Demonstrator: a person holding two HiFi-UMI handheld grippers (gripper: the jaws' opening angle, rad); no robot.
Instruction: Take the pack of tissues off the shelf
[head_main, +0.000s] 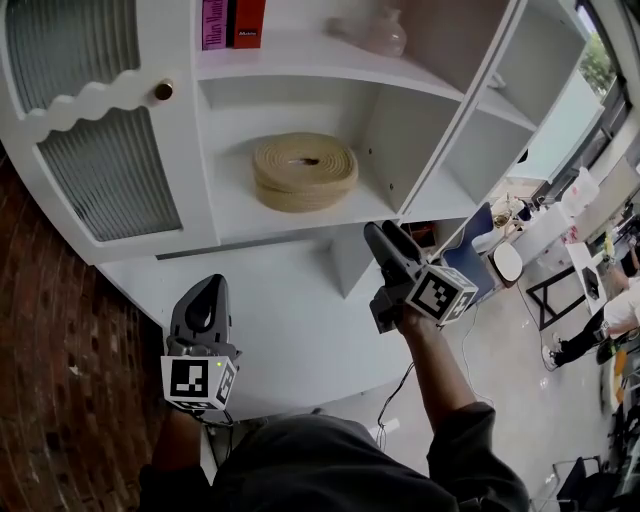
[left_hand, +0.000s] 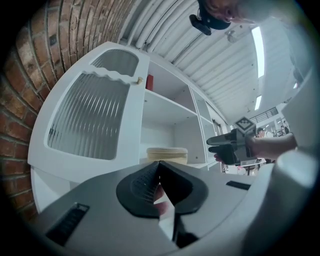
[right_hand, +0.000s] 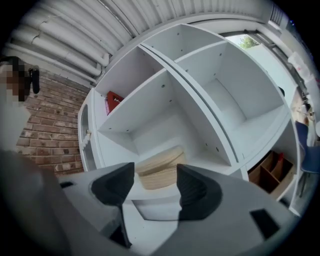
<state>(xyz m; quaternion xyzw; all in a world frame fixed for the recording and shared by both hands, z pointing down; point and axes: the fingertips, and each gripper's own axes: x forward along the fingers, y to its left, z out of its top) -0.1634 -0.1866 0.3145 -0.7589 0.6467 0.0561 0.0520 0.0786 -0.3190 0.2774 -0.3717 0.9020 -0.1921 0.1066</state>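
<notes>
On the top shelf at the back lies a pale, pinkish, soft-looking pack (head_main: 383, 35), which may be the tissues; it shows only in the head view. A round woven straw coil (head_main: 305, 170) sits on the shelf below it, also visible as the coil (right_hand: 160, 167) between my right jaws' line of sight. My right gripper (head_main: 381, 233) is raised in front of the shelf's lower edge, open with nothing between its jaws (right_hand: 155, 177). My left gripper (head_main: 203, 292) hangs lower at the left, shut and empty (left_hand: 159, 166).
A red book (head_main: 248, 22) and a pink book (head_main: 214, 22) stand on the top shelf at the left. A ribbed-glass cabinet door (head_main: 105, 175) with a brass knob (head_main: 163, 91) is at the left, next to a brick wall (head_main: 50, 360). Tables and a person (head_main: 610, 315) are at the far right.
</notes>
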